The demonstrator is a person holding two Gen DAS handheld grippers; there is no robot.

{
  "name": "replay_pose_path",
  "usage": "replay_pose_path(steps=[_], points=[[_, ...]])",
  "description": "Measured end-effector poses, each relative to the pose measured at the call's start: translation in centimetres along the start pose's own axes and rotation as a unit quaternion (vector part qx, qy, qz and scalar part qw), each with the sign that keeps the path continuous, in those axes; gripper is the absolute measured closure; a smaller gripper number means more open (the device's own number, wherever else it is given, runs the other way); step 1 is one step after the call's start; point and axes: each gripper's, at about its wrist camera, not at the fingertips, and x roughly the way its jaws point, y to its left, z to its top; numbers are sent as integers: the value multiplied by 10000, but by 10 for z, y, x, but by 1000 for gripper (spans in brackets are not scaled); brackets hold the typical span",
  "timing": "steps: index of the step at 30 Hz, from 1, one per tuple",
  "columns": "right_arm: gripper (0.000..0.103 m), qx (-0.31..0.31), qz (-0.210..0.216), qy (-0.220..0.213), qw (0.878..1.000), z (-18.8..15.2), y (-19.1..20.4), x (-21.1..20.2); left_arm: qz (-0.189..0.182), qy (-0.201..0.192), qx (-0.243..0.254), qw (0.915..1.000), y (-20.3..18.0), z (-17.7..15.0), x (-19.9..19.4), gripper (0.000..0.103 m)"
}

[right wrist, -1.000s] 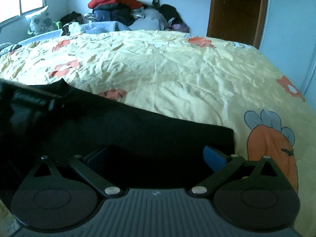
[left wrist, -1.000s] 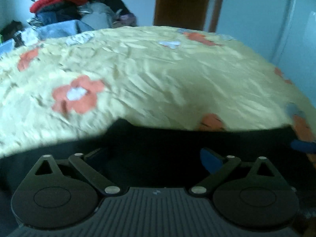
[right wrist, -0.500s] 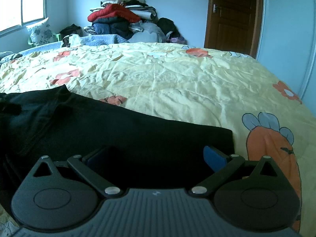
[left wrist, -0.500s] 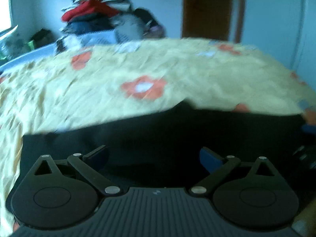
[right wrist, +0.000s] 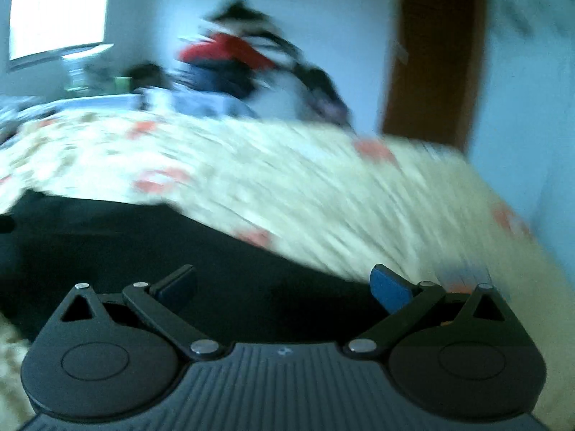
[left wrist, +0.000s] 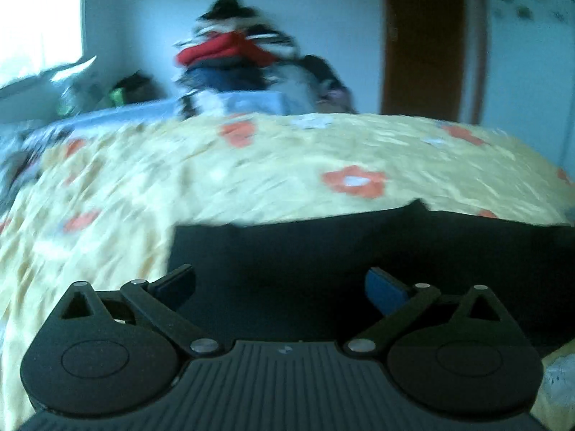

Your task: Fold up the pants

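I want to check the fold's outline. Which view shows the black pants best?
The left wrist view: the black pants show their left edge and far edge fairly sharply. The right wrist view is motion-blurred and shows only a dark band.

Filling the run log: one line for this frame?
left gripper: open, empty | right gripper: open, empty | black pants: flat on bedspread
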Motion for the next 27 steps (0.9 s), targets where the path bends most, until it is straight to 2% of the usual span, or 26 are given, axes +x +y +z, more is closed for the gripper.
replay_pose_path(steps=[3,5,8,11,12,14,17,23,27], points=[[0,-951,308,-405,9942,10,68,-17,-110,245,-823,9962,45,-15,-12,1],[0,-1687,454,-577,9829,8,120,-22,-162,408,-1335,9901,72,-27,-16,1],[0,-2766,591,-794,9559,-4,192,-24,-159,574,-1712,9834,99,-34,-18,1],[0,-3518,964,-995,9258,-17,244,-27,-537,665,-2252,9706,123,-40,-19,1],[0,-3639,1070,-1054,9192,-20,255,-28,-728,730,-2494,9629,130,-41,-16,1],[0,-3822,1227,-991,9105,-23,275,-24,-1174,903,-3093,9394,144,-42,-6,1],[0,-3966,1206,-798,9065,-24,292,-11,-1706,1055,-3646,9093,150,-44,10,1],[1,-4315,965,-841,8930,-30,309,6,-2185,1279,-4343,8644,144,-52,37,1],[1,-4443,903,-986,8858,-32,321,14,-2282,1185,-4676,8457,146,-53,48,1]])
